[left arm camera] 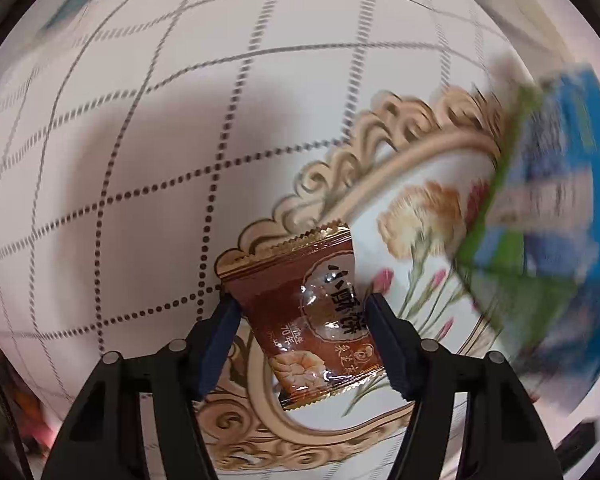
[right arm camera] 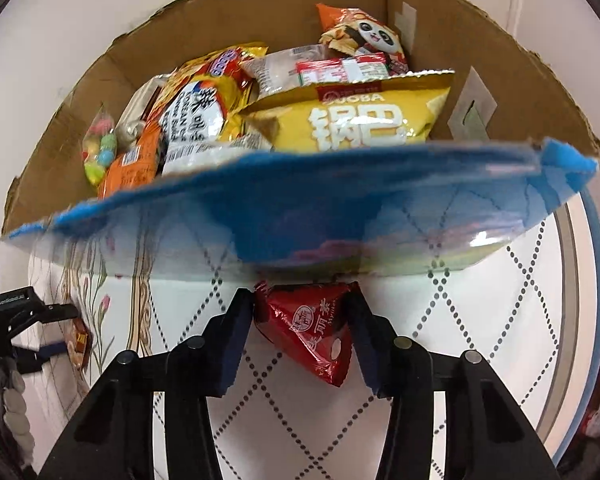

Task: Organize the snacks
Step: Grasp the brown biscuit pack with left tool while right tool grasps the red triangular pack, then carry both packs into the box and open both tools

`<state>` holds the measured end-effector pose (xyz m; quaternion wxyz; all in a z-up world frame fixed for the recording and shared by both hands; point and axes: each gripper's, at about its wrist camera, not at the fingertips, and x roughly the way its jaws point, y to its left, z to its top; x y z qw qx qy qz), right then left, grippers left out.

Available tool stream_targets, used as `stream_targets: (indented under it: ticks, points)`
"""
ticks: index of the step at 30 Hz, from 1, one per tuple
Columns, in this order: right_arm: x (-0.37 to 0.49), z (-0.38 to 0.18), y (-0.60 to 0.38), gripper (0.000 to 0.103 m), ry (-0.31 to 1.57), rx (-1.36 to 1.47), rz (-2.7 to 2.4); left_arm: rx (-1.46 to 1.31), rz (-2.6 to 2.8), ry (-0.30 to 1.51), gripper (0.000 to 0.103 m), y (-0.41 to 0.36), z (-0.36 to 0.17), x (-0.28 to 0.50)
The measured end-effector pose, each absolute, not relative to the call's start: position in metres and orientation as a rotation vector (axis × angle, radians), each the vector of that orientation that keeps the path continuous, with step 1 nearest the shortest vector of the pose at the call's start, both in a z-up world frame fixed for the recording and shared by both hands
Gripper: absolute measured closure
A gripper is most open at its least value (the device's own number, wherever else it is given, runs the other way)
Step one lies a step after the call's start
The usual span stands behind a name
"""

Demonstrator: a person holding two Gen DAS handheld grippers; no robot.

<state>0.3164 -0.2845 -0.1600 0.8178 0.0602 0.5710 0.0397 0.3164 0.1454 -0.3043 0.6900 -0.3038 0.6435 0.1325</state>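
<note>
My left gripper (left arm camera: 300,312) is shut on a small brown snack packet (left arm camera: 312,312) with gold serrated ends, held above the flowered tablecloth. My right gripper (right arm camera: 298,320) is shut on a red snack packet (right arm camera: 308,332). A large blue bag (right arm camera: 300,216) lies across the view just above the red packet, in front of a cardboard box (right arm camera: 500,60). The box holds several snacks, among them a yellow chip bag (right arm camera: 356,120). The blue bag shows blurred at the right of the left wrist view (left arm camera: 548,200). The left gripper (right arm camera: 66,314) with its brown packet shows at the far left.
The table wears a white cloth with a dotted grid (left arm camera: 140,160) and a beige scroll-and-flower motif (left arm camera: 380,152). The table's blue rim (right arm camera: 598,280) curves down the right side. Dark clutter sits at the lower left edge (right arm camera: 4,400).
</note>
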Motion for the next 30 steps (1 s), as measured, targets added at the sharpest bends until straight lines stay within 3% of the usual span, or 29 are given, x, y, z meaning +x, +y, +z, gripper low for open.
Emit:
stream_targets:
  ticks: [10, 13, 17, 22, 27, 30]
  points:
    - [0.256, -0.162, -0.284, 0.054, 1.343, 0.126, 0.194, -0.13, -0.047, 1.529, 0.043, 0.006, -0.307, 0.252]
    - [0.237, -0.164, -0.28, 0.054, 1.398, 0.143, 0.212, -0.128, -0.04, 1.53, 0.037, -0.003, -0.317, 0.245]
    - [0.224, -0.169, -0.279, 0.054, 1.411, 0.147, 0.211, -0.272, -0.019, 1.596, 0.022, 0.007, -0.333, 0.238]
    - [0.226, -0.184, -0.275, 0.053, 1.414, 0.203, 0.187, -0.347, 0.01, 1.605, 0.022, 0.035, -0.34, 0.229]
    - [0.227, -0.184, -0.279, 0.053, 1.411, 0.203, 0.172, -0.313, 0.046, 1.566, 0.049, 0.066, -0.325, 0.225]
    - [0.225, -0.18, -0.278, 0.054, 1.399, 0.186, 0.172, -0.288, 0.037, 1.55, 0.049, 0.068, -0.317, 0.22]
